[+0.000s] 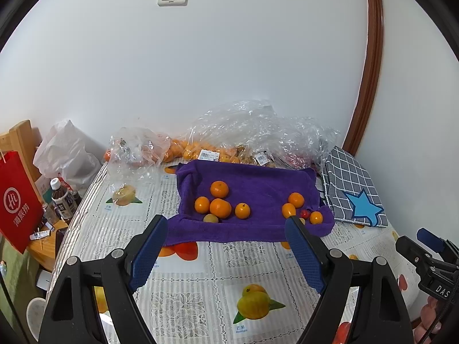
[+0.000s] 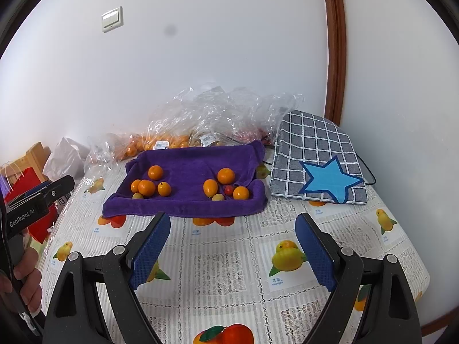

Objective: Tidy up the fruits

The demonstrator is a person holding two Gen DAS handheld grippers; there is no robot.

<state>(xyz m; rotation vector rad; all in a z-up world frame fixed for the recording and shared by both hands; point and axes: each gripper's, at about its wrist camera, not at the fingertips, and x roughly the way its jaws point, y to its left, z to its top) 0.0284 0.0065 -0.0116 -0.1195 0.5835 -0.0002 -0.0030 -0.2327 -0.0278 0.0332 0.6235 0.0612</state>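
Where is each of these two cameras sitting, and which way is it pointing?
Left wrist view: sits on the left gripper, looking forward over the table at the purple towel with its fruit; its own open blue fingers show, plus the right gripper at the right edge.
Right wrist view: sits on the right gripper, facing the same towel from further right; its open fingers show, plus the left gripper and the person's hand at the left edge.
Shared: towel, oranges, plastic bags, checked cloth with blue star, light switch.

Table [image 2: 229,258] w/ fruit-print cover carried purple towel [image 2: 189,169] at back-center, checked star cloth [image 2: 312,143] just to its right, clear plastic bags [image 2: 218,114] along wall.
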